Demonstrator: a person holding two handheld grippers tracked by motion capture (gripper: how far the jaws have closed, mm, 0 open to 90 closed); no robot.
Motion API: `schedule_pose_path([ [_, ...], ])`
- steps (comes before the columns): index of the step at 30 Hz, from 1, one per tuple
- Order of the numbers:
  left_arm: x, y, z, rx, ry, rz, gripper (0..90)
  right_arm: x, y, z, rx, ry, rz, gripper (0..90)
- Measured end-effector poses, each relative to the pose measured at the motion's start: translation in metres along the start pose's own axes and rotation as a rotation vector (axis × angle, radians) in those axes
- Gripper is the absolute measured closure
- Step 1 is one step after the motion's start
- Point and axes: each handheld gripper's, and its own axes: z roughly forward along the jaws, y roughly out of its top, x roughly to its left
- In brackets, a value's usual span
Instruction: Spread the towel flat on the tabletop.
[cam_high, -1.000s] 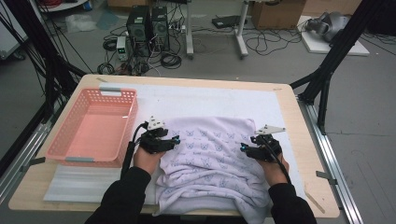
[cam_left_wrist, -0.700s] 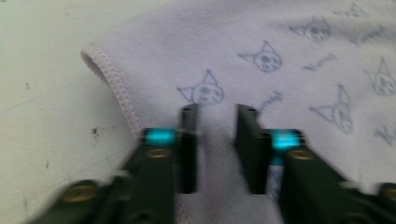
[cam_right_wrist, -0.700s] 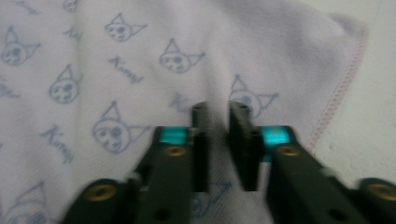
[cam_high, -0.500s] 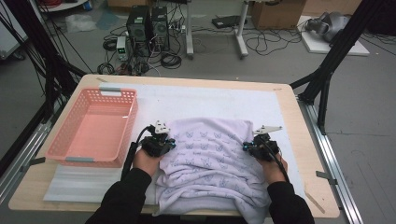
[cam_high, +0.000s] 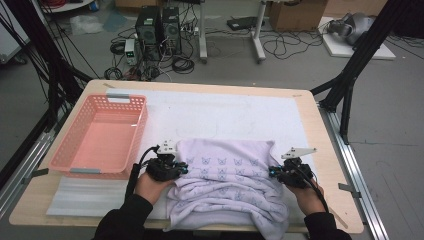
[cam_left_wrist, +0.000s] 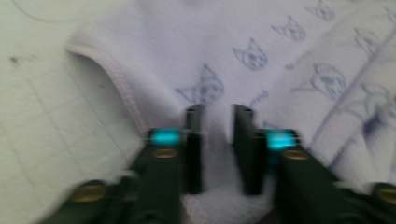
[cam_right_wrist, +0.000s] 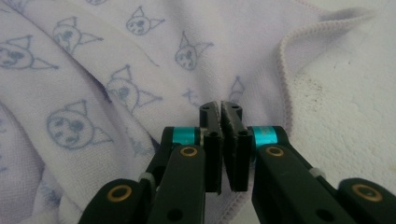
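Towel (cam_high: 227, 192), soft lilac terry, cat print, seemingly rumpled, stitched hem

Lab: computer towers (cam_high: 159, 25), tangled floor cables (cam_high: 280, 47), black rig frame (cam_high: 357, 55).

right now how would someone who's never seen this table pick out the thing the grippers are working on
On the wooden table with the white mat, look right of the pink basket, at the near edge between the person's hands. The pale lilac towel lies there in rumpled folds. Its printed cat faces set it apart from everything nearby.
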Motion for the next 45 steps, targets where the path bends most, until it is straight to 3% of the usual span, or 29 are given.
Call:
schedule_pose_path([
  [1,0.001,0.003,0.0,-0.018,0.012,-0.004,56.6,0.0,0.001,0.0,-0.011,-0.007,0.009,76.9],
  [4,0.004,0.016,-0.001,-0.102,0.049,-0.013,43.1,-0.002,0.004,-0.002,-0.07,-0.017,0.034,68.8],
  [6,0.007,0.027,-0.001,-0.156,0.07,-0.029,42.6,-0.003,0.006,-0.003,-0.104,-0.02,0.037,63.9],
  [11,0.021,0.055,0.007,-0.232,0.12,-0.088,45.9,-0.003,0.009,-0.002,-0.153,-0.02,0.047,63.2],
  [14,0.034,0.065,0.016,-0.203,0.177,-0.124,57.9,-0.002,0.008,-0.002,-0.158,-0.015,0.032,62.9],
  [17,0.045,0.064,0.026,-0.154,0.201,-0.15,60.1,-0.002,0.007,-0.003,-0.165,-0.008,0.027,62.7],
  [20,0.049,0.059,0.034,-0.076,0.206,-0.131,61.5,-0.004,0.006,-0.005,-0.175,-0.005,0.028,62.6],
  [30,0.049,0.049,0.045,0.022,0.27,-0.079,57.1,-0.004,0.005,-0.006,-0.185,0.004,0.032,62.4],
  [36,0.043,0.049,0.046,0.024,0.288,-0.03,56.4,-0.005,0.004,-0.005,-0.185,0.009,0.039,61.4],
  [38,0.041,0.049,0.046,0.026,0.252,-0.012,69.3,-0.005,0.004,-0.005,-0.188,0.007,0.04,61.2],
  [39,0.039,0.049,0.047,0.029,0.236,0.007,81.4,-0.006,0.004,-0.005,-0.188,0.007,0.043,61.1],
  [40,0.037,0.049,0.048,0.032,0.245,0.015,84.7,-0.006,0.004,-0.005,-0.188,0.008,0.044,61.1],
  [41,0.038,0.05,0.047,0.026,0.239,-0.002,85.5,-0.005,0.004,-0.005,-0.188,0.01,0.044,61.1],
  [43,0.042,0.051,0.045,-0.015,0.25,-0.022,86.3,-0.005,0.004,-0.005,-0.188,0.013,0.043,61.1],
  [45,0.046,0.053,0.039,-0.098,0.271,-0.031,86.3,-0.005,0.004,-0.005,-0.187,0.011,0.043,61.1],
])
